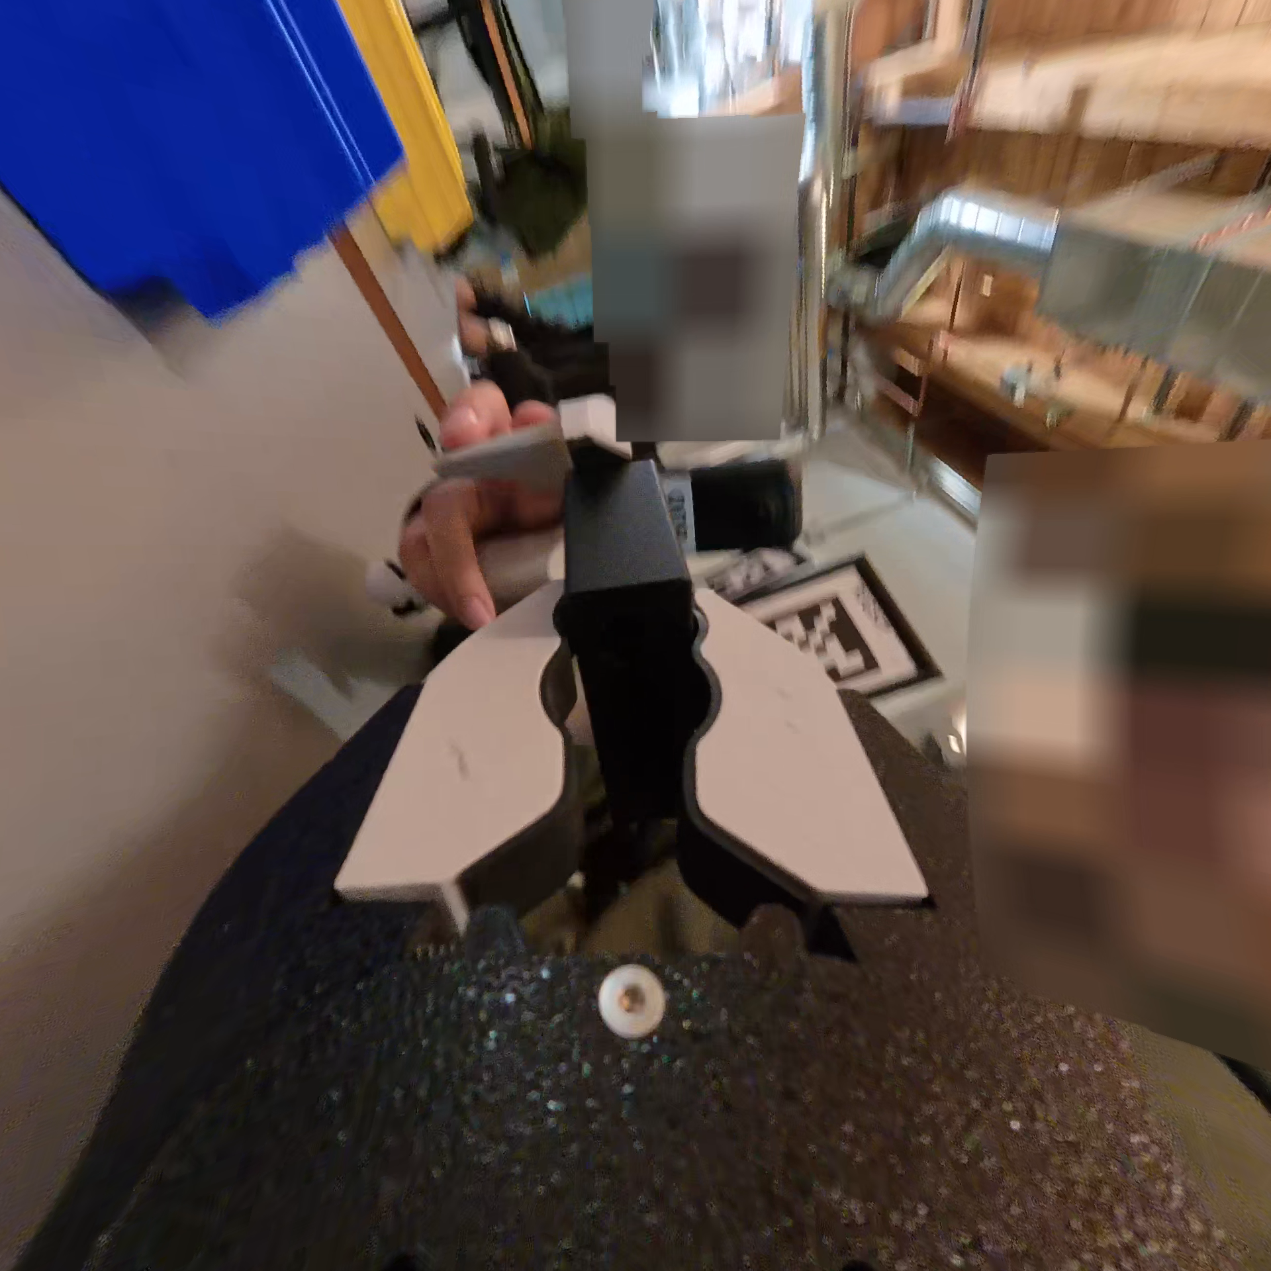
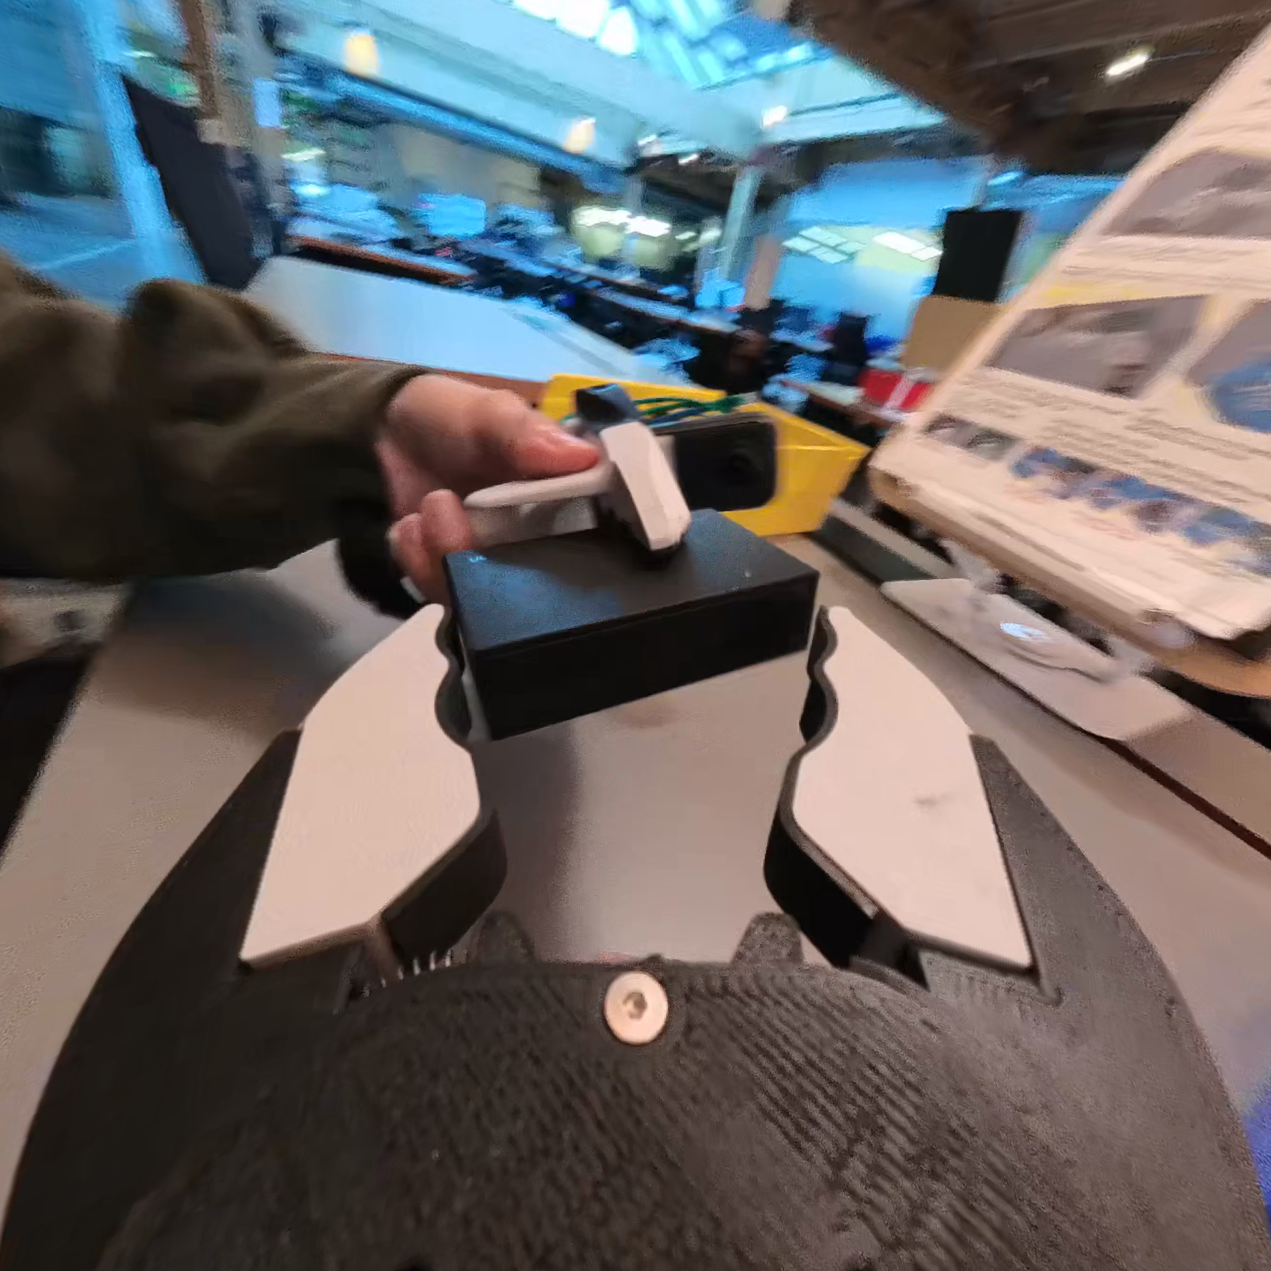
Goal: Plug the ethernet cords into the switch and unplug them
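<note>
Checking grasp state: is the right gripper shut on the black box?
No. The right gripper stands wide open around the black box.

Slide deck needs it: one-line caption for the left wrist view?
Left gripper clamped on the black switch, held edge-on; right gripper at its far end.

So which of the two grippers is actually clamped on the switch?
The left gripper: its fingers pinch the black switch, whereas the right gripper has its jaws wide open.

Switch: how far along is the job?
Done: left gripper shut on the black switch. In hand: right gripper open at its near end. To do: no cord shows on the switch; green cords sit at the yellow bin, so plugging and unplugging remain.
</note>
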`<action>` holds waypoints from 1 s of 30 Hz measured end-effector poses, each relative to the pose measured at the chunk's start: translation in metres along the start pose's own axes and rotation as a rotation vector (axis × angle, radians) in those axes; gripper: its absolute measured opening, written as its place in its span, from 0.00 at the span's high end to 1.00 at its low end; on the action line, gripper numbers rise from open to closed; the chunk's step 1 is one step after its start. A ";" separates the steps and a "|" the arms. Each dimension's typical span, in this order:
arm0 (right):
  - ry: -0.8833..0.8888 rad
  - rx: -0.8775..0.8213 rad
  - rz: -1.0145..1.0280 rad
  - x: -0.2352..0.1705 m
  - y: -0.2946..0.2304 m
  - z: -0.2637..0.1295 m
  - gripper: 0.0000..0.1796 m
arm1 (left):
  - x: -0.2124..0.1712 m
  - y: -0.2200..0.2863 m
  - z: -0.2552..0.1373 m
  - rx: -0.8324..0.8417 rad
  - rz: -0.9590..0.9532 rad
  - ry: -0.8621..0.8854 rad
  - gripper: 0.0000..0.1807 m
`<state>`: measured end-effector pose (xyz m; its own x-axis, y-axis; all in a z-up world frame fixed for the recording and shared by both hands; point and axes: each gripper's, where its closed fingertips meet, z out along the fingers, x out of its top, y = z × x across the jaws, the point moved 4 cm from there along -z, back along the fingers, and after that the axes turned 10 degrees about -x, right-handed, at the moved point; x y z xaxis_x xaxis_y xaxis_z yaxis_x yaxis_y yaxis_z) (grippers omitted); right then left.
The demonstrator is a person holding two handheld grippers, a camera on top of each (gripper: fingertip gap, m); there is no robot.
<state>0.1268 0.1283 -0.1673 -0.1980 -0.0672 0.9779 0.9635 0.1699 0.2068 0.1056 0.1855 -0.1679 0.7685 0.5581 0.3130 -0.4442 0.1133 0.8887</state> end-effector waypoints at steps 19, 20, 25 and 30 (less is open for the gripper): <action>-0.063 -0.573 -0.058 -0.010 0.010 0.024 0.65 | 0.036 -0.006 -0.020 0.226 0.160 0.495 0.85; -0.069 -0.584 -0.022 -0.011 0.012 0.024 0.64 | 0.035 -0.005 -0.018 0.225 0.167 0.492 0.85; -0.043 -0.555 0.035 -0.010 0.012 0.023 0.66 | 0.033 -0.002 -0.013 0.219 0.172 0.473 0.85; 0.002 -0.409 0.199 -0.005 0.015 0.017 0.66 | 0.033 0.006 -0.016 0.221 0.234 0.358 0.82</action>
<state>0.1392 0.1478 -0.1684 -0.0021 -0.0744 0.9972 0.9747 -0.2230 -0.0146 0.1206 0.2177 -0.1582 0.4352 0.8001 0.4129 -0.4484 -0.2050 0.8700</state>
